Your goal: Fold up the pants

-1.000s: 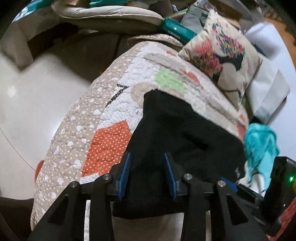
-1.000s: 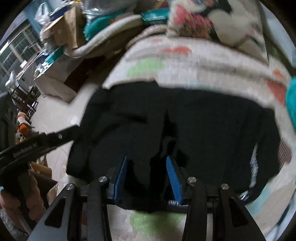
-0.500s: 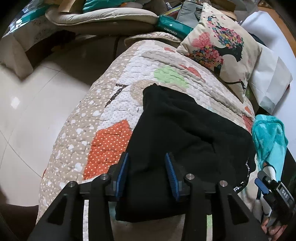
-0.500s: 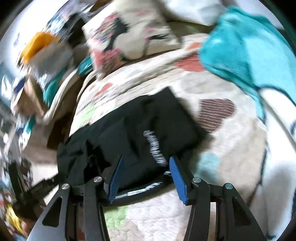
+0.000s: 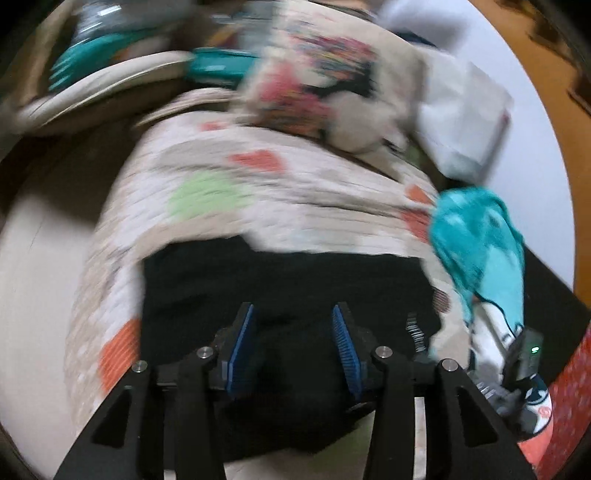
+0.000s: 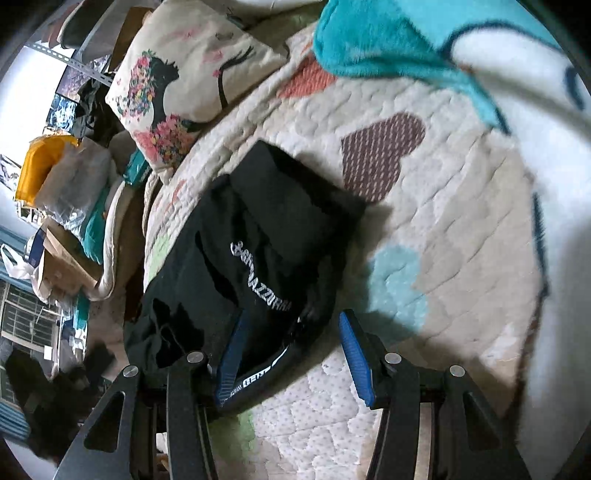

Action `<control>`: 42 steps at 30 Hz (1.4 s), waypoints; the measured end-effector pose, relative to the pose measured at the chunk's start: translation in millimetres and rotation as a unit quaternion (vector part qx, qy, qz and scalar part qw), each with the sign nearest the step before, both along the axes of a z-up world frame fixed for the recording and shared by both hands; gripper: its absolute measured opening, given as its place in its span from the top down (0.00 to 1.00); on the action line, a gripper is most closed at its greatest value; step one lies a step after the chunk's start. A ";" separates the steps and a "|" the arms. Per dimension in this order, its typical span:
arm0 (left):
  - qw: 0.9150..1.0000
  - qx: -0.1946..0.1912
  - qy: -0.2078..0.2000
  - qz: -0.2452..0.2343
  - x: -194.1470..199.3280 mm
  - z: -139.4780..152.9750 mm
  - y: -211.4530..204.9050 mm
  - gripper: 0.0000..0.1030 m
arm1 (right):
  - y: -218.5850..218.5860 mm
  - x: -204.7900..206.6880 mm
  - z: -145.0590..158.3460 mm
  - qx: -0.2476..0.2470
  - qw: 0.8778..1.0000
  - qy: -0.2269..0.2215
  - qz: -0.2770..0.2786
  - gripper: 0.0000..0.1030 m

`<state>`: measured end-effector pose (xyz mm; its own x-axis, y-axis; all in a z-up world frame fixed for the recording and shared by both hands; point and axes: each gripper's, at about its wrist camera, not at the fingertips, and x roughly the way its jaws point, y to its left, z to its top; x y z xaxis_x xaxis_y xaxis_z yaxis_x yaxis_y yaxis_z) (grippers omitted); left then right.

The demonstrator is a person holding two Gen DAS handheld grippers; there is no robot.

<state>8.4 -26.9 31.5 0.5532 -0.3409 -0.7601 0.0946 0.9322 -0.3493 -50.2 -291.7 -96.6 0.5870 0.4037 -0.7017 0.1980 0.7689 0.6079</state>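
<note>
1. The black pants (image 6: 258, 236) lie bunched in a rough fold on the quilted bed (image 6: 443, 206), near its edge.
2. Both the left tongs (image 5: 293, 339) and the right tongs (image 6: 291, 354) gape, holding nothing.
3. A careless pinch could drag the layers apart; the left view is blurred, so alignment there seems uncertain.
4. The teal blanket (image 6: 388, 33) nearby might snag.

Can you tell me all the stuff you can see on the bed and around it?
pants: one, black with white lettering, folded on the quilt
quilt: one, cream with coloured heart patches, covering the bed
pillow: one, cream with a flowery figure print, beyond the pants
blanket: one, teal and white, fluffy, at the quilt's far right
yellow bag: one, in the clutter beside the bed
left gripper: black, blue pads, open over the pants
right gripper: black, blue pads, open at the pants' near edge
</note>
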 end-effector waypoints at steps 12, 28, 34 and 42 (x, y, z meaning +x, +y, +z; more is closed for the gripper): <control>0.976 0.068 0.076 -0.192 125.8 -50.6 -176.7 0.52 | 2.7 20.1 -6.8 0.016 0.999 -0.031 -0.004 0.44; 0.977 0.016 0.047 -0.207 109.1 -10.5 -145.2 0.86 | 35.4 23.1 37.8 -0.041 0.990 -0.118 0.070 0.82; 0.987 -0.067 0.024 -0.144 88.2 27.8 -66.0 0.86 | 91.7 6.2 80.4 -0.097 0.968 -0.179 0.149 0.83; 0.985 -0.164 0.036 -0.024 53.1 -3.8 64.8 0.86 | 196.3 1.3 84.9 -0.183 0.925 -0.194 0.271 0.83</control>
<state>61.6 38.0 27.7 0.4789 -0.5994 -0.6414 0.0993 0.7629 -0.6388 -48.9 -95.4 -11.7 0.6051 0.4891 -0.6282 -0.4550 0.8599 0.2311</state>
